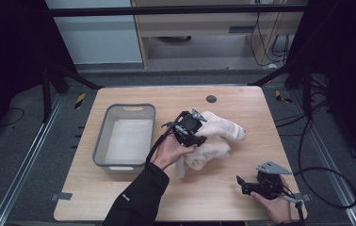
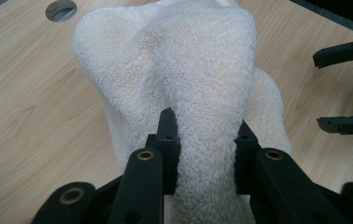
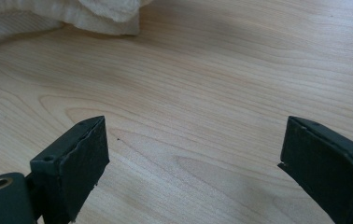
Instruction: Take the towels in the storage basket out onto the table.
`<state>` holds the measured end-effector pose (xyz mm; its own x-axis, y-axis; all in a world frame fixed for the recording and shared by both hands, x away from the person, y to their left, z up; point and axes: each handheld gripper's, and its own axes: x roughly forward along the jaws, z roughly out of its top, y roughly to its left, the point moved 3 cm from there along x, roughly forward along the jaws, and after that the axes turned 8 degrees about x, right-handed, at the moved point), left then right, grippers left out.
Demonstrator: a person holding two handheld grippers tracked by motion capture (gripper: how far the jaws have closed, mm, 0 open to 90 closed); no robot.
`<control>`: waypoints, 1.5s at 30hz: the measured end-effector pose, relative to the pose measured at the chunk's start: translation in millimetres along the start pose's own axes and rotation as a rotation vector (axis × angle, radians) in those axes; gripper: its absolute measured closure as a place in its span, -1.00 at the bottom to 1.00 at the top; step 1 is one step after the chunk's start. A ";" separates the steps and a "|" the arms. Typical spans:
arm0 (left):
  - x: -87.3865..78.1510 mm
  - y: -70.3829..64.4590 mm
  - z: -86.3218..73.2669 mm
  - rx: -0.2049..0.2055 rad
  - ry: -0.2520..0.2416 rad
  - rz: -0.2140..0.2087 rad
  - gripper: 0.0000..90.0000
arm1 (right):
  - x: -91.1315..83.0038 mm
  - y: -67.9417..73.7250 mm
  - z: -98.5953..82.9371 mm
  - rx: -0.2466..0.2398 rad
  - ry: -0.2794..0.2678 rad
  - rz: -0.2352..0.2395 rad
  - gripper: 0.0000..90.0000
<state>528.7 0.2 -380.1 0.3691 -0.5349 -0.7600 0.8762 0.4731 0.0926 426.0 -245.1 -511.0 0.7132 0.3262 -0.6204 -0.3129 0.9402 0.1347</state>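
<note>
A white towel (image 1: 214,139) lay bunched near the middle of the wooden table (image 1: 133,193), a little toward its right half. In the left gripper view its looped terry surface (image 2: 184,70) rose in a rounded hump, and a thick fold of it ran down between the two black jaws. The left gripper (image 1: 196,137) sat on the towel's left edge, its jaws closed onto that fold from both sides, with the person's left hand (image 1: 169,151) holding the tool and a dark sleeve (image 1: 136,200) coming in from the bottom edge.

The right gripper (image 1: 242,182) rested well apart from the towel, near the table's front right corner, held by the right hand (image 1: 275,205). Its jaws stood wide apart with nothing between them, bare wood (image 3: 198,116) showing in the gap, and a corner of the towel (image 3: 72,16) lay beyond them.

A grey plastic bin (image 1: 101,141) stood on the table's left side, just beside the left hand. A small dark round hole (image 1: 211,99) marked the tabletop near its far edge.
</note>
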 end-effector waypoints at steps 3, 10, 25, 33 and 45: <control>3.7 -0.3 -1.8 0.001 0.002 -0.002 0.59 | -0.1 0.0 0.0 0.000 0.000 0.000 -0.83; 18.7 -1.5 -9.5 -0.015 0.012 -0.005 0.58 | 0.0 0.5 0.0 0.002 0.002 0.004 -0.83; 36.3 5.7 -22.9 -0.034 0.044 0.006 0.48 | 0.5 0.7 -0.2 -0.002 0.003 0.002 -0.84; 42.2 9.8 -30.2 -0.048 0.055 0.018 0.36 | 0.7 0.8 -0.4 -0.003 0.003 0.002 -0.84; 38.5 16.0 -36.8 -0.049 0.029 0.048 -0.07 | 1.2 1.0 -0.7 -0.004 0.005 0.001 -0.84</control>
<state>545.5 13.0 -431.5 0.4008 -0.4904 -0.7739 0.8409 0.5322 0.0983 426.1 -243.8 -512.2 0.7097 0.3268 -0.6241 -0.3165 0.9394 0.1321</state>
